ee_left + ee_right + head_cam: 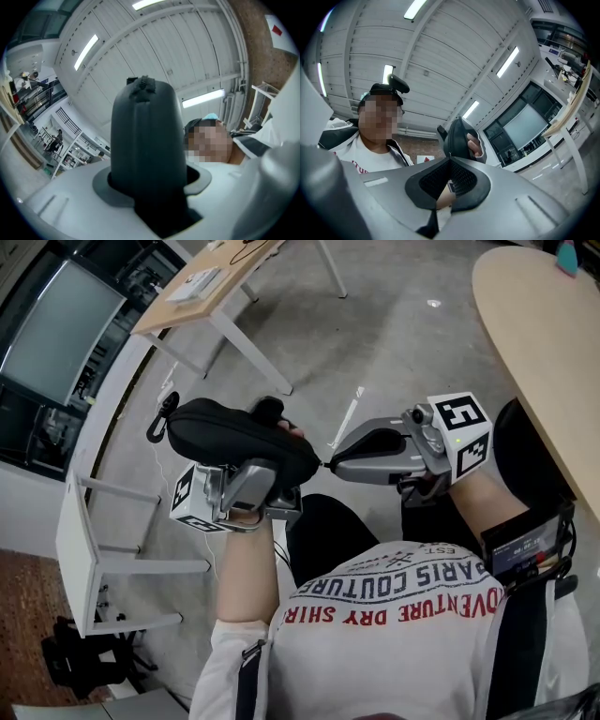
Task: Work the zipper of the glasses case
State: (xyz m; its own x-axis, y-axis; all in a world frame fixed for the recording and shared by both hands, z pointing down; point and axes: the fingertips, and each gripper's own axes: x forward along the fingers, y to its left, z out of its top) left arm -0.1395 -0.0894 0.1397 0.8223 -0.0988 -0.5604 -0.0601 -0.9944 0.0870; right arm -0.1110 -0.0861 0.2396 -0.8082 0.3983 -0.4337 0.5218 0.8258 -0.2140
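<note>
Held in the air over the grey floor (pixel 394 343), in front of the person's white shirt (pixel 412 615), the left tongs (pixel 246 467) (pixel 147 176) clamp the black glasses case (pixel 239 432) (pixel 146 140) across its middle, both pads pressed on its sides. The case lies lengthwise left to right, and a fingertip (pixel 473 146) touches its far side. At its right end the right tongs (pixel 328 465) (pixel 450 161) are closed tip to tip, pinching the thin dark zipper pull (pixel 322 465)
</note>
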